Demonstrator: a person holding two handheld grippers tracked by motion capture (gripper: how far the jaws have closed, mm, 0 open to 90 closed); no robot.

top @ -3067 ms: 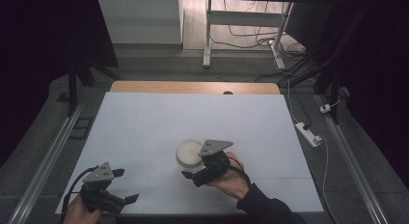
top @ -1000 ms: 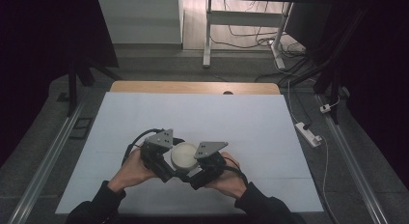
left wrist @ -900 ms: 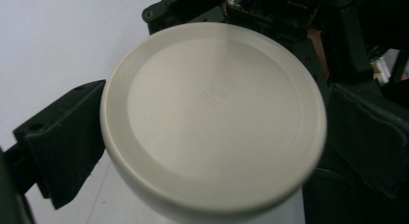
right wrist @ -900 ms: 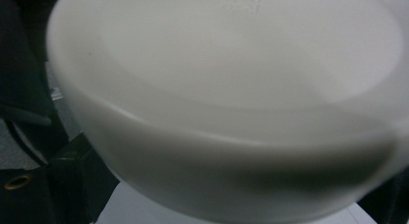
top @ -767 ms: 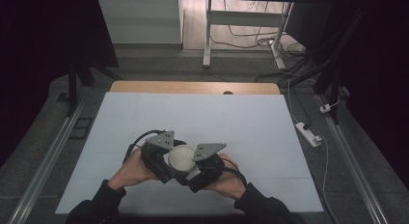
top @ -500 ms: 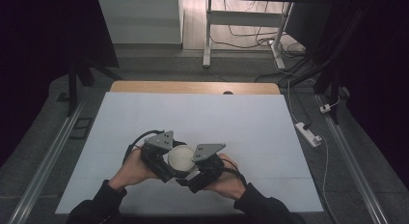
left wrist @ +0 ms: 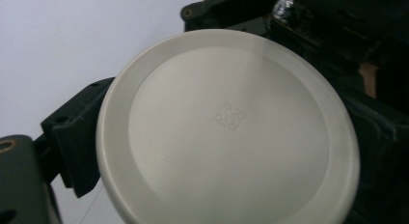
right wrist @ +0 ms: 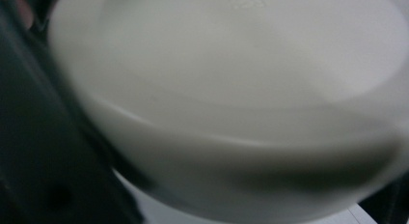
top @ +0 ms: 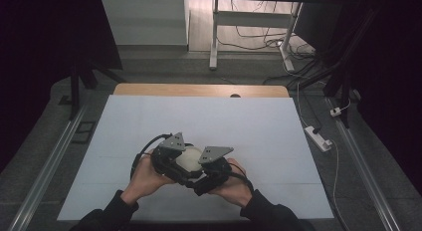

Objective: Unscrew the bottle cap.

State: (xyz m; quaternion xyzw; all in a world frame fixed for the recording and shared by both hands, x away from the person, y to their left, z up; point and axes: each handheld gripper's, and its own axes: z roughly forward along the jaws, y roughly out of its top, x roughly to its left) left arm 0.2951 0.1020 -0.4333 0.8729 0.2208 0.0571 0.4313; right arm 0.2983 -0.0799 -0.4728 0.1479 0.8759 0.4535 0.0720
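High view, lower centre: left tongs [top: 171, 159] have joined right tongs [top: 211, 167] around white bowl [top: 188, 159]; likely handover, grips unclear.

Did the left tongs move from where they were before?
Yes. The left tongs went from the sheet's near-left corner right to the white tub in the middle.
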